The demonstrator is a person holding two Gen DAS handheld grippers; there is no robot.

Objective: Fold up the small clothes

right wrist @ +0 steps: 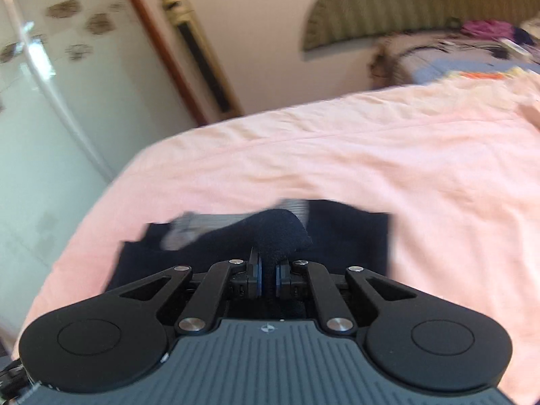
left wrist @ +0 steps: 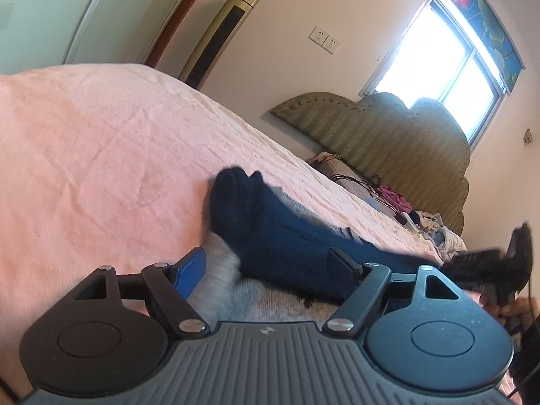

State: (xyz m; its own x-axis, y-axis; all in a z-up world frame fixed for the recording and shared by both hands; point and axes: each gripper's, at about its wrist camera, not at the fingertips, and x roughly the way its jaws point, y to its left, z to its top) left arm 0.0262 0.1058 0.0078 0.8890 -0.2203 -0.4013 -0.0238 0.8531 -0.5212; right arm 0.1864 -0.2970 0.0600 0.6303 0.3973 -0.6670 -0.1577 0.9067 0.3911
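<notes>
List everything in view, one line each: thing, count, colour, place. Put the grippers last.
socks: a small overlapping pile, count unclear, navy with grey parts, on the bed near both grippers
bedspread: one, pink, covering the bed
headboard: one, olive green, against the wall
clutter: mixed clothes and cords, several colours, at the head of the bed
tower air conditioner: one, gold, standing by the wall
wall sockets: two, white, on the wall
window: one, bright, above the headboard
left gripper: one, black with blue pads, open, low over the socks
right gripper: one, black, shut on a navy sock fold
</notes>
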